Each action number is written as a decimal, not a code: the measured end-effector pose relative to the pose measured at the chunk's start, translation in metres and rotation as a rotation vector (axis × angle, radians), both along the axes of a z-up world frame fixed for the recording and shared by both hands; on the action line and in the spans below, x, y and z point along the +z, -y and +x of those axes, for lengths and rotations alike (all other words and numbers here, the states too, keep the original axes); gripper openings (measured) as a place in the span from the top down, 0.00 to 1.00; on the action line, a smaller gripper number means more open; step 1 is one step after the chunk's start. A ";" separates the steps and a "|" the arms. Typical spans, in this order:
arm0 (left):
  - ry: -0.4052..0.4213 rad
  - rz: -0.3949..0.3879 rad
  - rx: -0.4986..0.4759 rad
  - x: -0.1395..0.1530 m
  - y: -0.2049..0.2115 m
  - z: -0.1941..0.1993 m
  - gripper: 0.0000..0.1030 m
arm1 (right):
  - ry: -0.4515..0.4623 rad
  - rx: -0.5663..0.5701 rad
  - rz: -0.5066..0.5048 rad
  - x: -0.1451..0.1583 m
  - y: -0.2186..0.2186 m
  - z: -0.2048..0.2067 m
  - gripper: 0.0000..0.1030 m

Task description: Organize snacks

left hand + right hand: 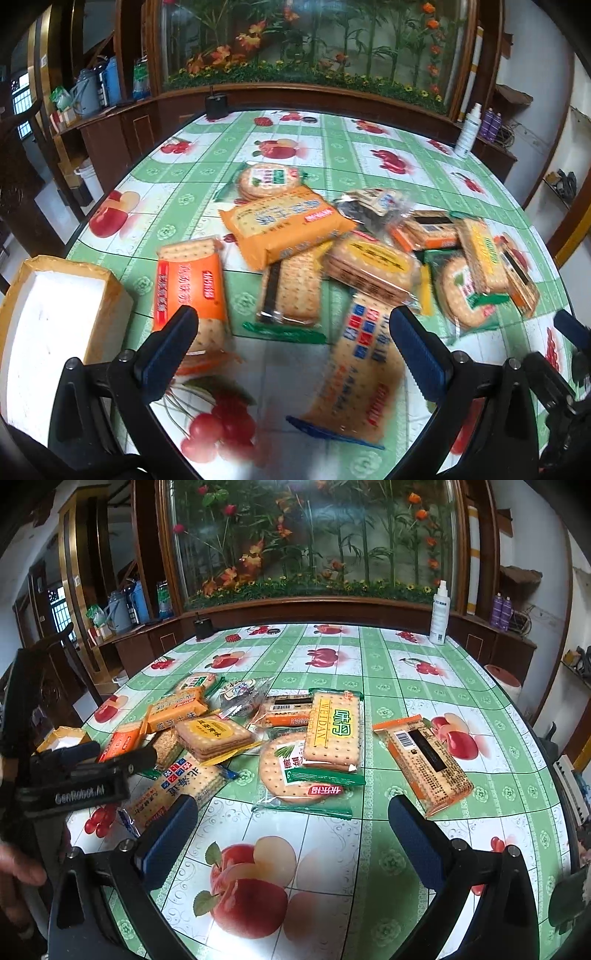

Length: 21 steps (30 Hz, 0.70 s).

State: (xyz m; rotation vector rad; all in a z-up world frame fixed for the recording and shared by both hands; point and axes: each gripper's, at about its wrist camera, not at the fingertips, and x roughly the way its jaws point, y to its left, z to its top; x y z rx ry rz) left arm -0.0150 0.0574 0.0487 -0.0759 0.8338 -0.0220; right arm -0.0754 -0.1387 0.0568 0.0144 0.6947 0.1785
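The left gripper (291, 339) hangs wide open over the blue-marked cracker packet (354, 369) nearest it, gripping nothing; the right gripper (291, 827) waits just as wide and empty above bare tablecloth (461, 679). Sorting looks barely begun: the packets lie heaped mid-table, the box (48, 321) at the left edge empty. Next, I'd guess, close on that packet and carry it boxward.

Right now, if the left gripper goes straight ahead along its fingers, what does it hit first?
Probably the blue-checked cracker pack, which lies between the open fingers of the left gripper. Beyond it sits the green-edged cracker pack. Depth is unclear and the view is blurred.
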 end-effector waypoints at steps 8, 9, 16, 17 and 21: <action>-0.077 -0.072 0.070 -0.009 -0.033 0.023 0.00 | -0.016 0.030 0.021 0.000 -0.005 0.003 0.01; -0.090 -0.084 0.078 -0.011 -0.037 0.025 0.00 | -0.018 0.037 0.022 0.000 -0.006 0.004 0.01; -0.144 -0.110 0.111 -0.020 -0.048 0.036 0.00 | -0.030 0.075 0.006 -0.003 -0.018 0.006 0.01; -0.147 -0.119 0.116 -0.019 -0.050 0.036 0.00 | -0.033 0.078 0.004 -0.003 -0.019 0.006 0.01; -0.162 -0.128 0.131 -0.020 -0.054 0.043 0.00 | -0.042 0.083 0.012 -0.006 -0.019 0.007 0.01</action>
